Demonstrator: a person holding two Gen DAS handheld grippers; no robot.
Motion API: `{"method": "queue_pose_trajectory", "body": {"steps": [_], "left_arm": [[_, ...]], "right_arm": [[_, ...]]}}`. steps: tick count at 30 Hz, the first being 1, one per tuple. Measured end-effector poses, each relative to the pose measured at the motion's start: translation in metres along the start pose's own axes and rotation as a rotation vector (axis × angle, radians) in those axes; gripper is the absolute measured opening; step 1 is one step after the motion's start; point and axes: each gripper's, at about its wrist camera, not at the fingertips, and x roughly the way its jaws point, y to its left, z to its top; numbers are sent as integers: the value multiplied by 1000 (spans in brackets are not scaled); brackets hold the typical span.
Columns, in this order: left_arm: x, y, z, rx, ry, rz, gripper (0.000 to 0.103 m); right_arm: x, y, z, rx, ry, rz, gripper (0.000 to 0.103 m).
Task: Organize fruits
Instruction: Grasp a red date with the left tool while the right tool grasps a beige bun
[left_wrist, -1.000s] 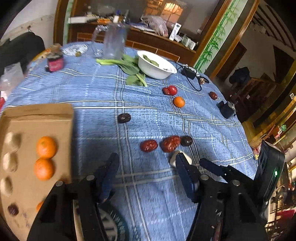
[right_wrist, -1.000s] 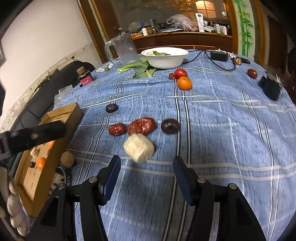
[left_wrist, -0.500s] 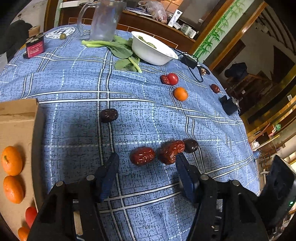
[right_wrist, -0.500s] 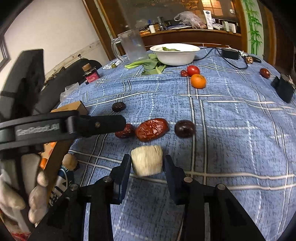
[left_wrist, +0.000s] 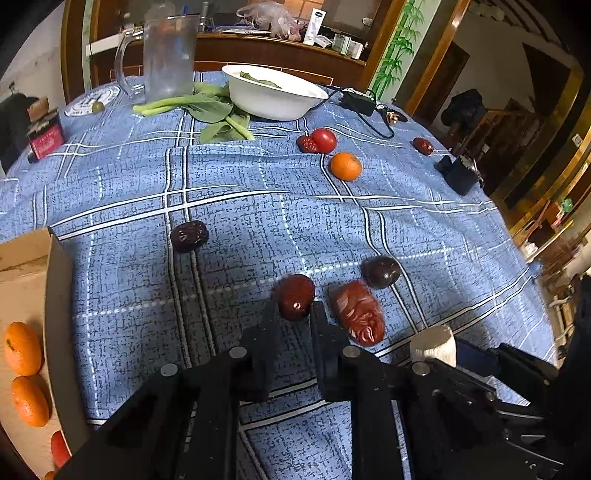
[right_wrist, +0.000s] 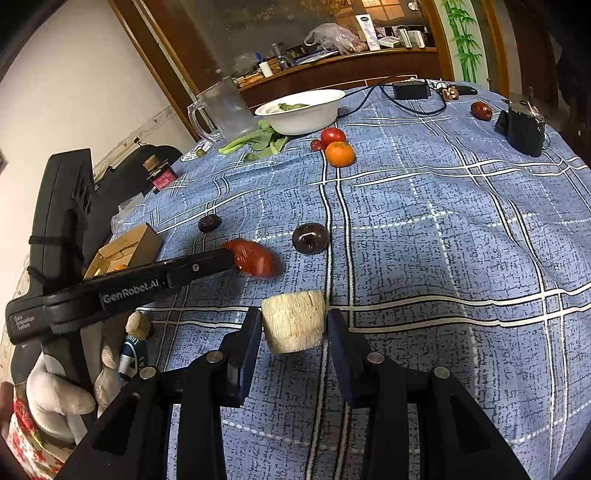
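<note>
My left gripper (left_wrist: 293, 314) is shut on a small dark red date (left_wrist: 295, 297) on the blue checked tablecloth (left_wrist: 258, 206). A larger wrinkled red date (left_wrist: 356, 314) and a dark round fruit (left_wrist: 381, 272) lie just right of it. My right gripper (right_wrist: 293, 328) is shut on a pale cream cylinder piece (right_wrist: 293, 319), which also shows in the left wrist view (left_wrist: 433, 345). The left gripper appears in the right wrist view (right_wrist: 221, 258) beside the big red date (right_wrist: 253, 257). A cardboard box (left_wrist: 26, 325) at left holds oranges (left_wrist: 22, 349).
Farther back lie a dark date (left_wrist: 189, 236), an orange (left_wrist: 345, 166), a tomato (left_wrist: 324, 140), a white bowl (left_wrist: 273, 92), greens (left_wrist: 207, 110), a glass pitcher (left_wrist: 168, 55), a black charger (left_wrist: 458, 174) and a red date (left_wrist: 423, 145).
My left gripper moved forward and closed on the small red date. My right gripper closed on the cream piece.
</note>
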Motion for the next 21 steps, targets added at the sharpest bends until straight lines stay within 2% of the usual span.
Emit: {"method": "queue_pose_trajectory", "body": {"steps": [9, 21], "left_arm": [[-18, -19, -9, 68, -39, 48, 16], [-55, -34, -35, 50, -106, 60, 16]], "right_arm": [[-3, -5, 2, 7, -23, -15, 39], [-7, -9, 3, 22, -43, -36, 39]]}}
